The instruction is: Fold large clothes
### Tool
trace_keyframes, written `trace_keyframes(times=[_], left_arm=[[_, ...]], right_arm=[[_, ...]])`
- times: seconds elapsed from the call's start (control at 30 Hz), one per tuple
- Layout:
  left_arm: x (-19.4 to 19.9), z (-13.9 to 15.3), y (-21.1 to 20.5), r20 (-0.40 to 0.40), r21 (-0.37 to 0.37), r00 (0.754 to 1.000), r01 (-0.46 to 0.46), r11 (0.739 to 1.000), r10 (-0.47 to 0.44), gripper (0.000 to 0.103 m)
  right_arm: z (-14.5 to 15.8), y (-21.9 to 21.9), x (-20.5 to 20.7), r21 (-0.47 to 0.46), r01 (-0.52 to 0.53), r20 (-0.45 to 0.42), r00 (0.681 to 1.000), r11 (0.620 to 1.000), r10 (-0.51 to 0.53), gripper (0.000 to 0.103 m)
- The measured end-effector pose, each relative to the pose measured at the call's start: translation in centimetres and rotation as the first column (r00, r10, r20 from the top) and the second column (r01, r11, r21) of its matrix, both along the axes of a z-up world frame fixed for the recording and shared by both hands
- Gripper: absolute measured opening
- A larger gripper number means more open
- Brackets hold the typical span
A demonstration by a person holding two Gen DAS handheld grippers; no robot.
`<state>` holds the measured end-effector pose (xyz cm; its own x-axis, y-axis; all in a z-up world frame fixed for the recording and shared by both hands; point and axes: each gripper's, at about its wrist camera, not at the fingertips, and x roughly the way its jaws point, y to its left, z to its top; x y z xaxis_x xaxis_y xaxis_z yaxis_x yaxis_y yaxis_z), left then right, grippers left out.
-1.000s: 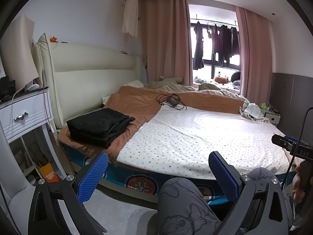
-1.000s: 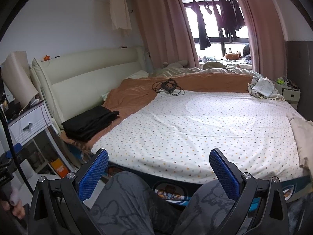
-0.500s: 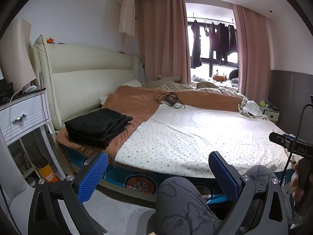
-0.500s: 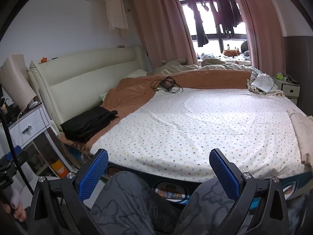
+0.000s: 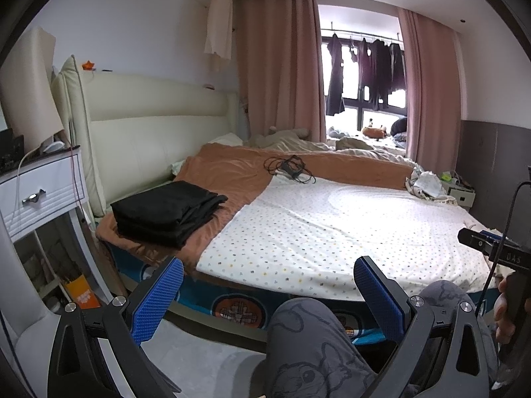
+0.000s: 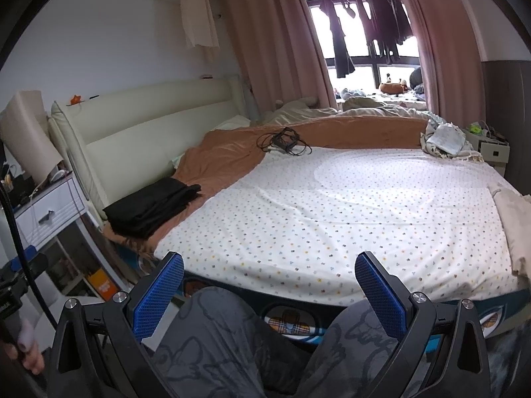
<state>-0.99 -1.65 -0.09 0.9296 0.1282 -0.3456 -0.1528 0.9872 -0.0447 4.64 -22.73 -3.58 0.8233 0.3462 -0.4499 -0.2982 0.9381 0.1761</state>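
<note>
While no garment lies spread for folding, the one finished item is the folded black clothes (image 5: 167, 213), a squared stack at the near left corner of the bed, resting on the brown blanket (image 5: 232, 172) just beside the cream headboard (image 5: 149, 132).

Next candidate (a judgement only): the beige cloth (image 6: 514, 219) draped over the near right edge of the mattress, seen in the right wrist view alone; whether it is a garment cannot be told.

Work surface: the dotted sheet (image 5: 332, 225), flat and bare across its middle. A black cable bundle (image 5: 292, 169) lies far off on the blanket's edge, and a crumpled white cloth (image 5: 426, 182) sits at the far right corner.

Tongs: the left gripper (image 5: 265, 298) has its blue pads spread wide, holding nothing. The right gripper (image 6: 268, 295) is likewise released and empty. Both hang low over the person's knees (image 6: 212, 341), short of the bed's near edge.

Surroundings: white nightstand (image 5: 43, 192) at left, pink curtains (image 5: 278, 66), dark clothes hung on a rail (image 5: 365, 63) at the window.

Handling note: to do the coming step well, pinch the next piece at two corners of one hem, well apart, lift until it hangs free, then lay it flat on the sheet's bare middle, away from the finished stack.
</note>
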Motion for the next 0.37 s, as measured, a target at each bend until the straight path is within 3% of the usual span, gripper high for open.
trace_keyframes(times=[0.37], left_arm=[[0.32, -0.10, -0.92, 0.007, 0.015, 1.000, -0.002, 1.000, 0.002, 0.103]], right_arm=[[-0.14, 0.56, -0.20, -0.006, -0.026, 0.019, 0.999, 1.000, 0.026, 0.103]])
